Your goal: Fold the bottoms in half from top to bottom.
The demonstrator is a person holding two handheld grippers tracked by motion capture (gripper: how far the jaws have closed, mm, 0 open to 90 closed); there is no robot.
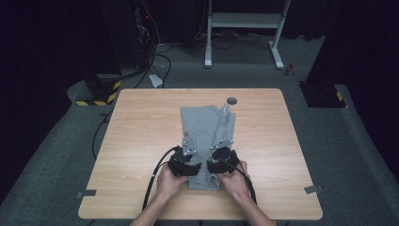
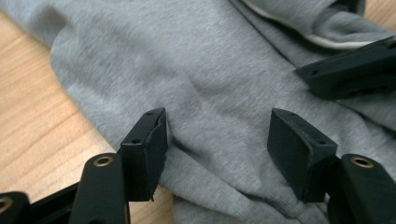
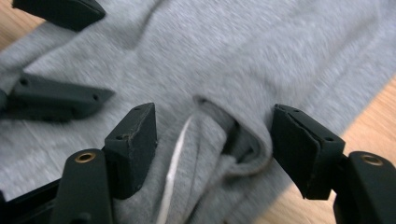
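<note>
A grey sweatshirt [image 1: 206, 141] lies folded into a long strip in the middle of the wooden desk [image 1: 141, 141], its far end near a small round hole [image 1: 231, 100] in the desk top and its near end under the two grippers. In the high view the left gripper [image 1: 184, 165] and the right gripper [image 1: 217, 164] sit side by side on that near end, each held by a hand [image 1: 168, 182]. In the left gripper view the jaws are spread wide over flat grey cloth [image 2: 215, 93] by its edge, gripping nothing. In the right gripper view the jaws are also spread, straddling a bunched fold [image 3: 229, 144] with a white cord [image 3: 173, 172], not pinching it
</note>
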